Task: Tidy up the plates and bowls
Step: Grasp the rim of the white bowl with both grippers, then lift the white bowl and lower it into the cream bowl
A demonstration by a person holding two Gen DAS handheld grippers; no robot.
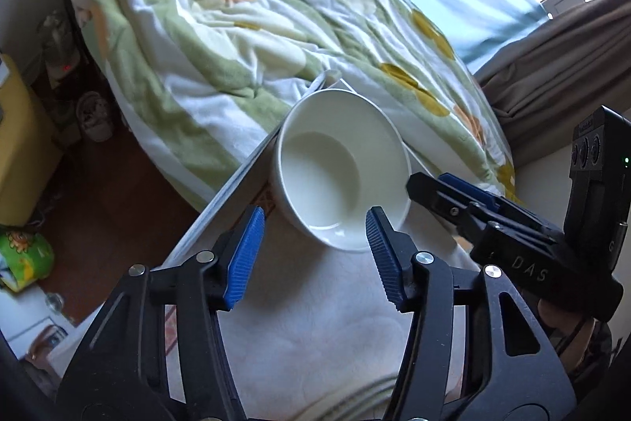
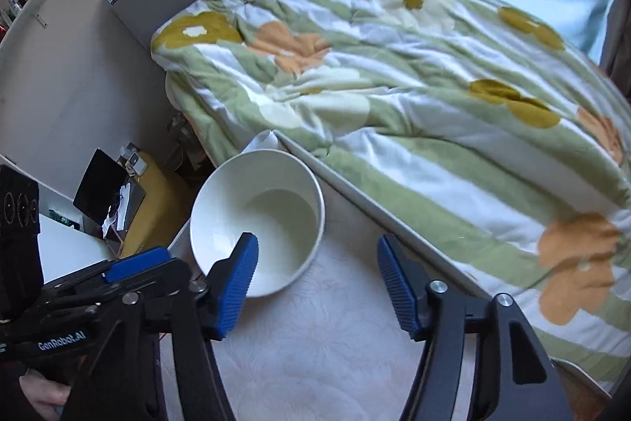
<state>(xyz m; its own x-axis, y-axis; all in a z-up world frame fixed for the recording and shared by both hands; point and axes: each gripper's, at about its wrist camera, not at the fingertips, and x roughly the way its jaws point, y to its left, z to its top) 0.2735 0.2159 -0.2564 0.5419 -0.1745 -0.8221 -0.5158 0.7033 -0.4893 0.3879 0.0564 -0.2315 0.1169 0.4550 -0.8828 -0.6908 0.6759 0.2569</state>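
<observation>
White ceramic bowl [image 1: 341,168]: rigid, slick, breakable (empty), so pinch the rim wall; left gripper [image 1: 311,257] & right gripper [image 2: 315,281] both unclenched, holding nothing.

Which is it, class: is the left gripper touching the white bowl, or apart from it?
Cannot tell. In the left wrist view, the left gripper has one blue pad overlapping the bowl's near rim, showing neither contact nor gap.

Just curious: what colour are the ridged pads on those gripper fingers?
Blue pads on black fingers, clearest in the left wrist view.
</observation>
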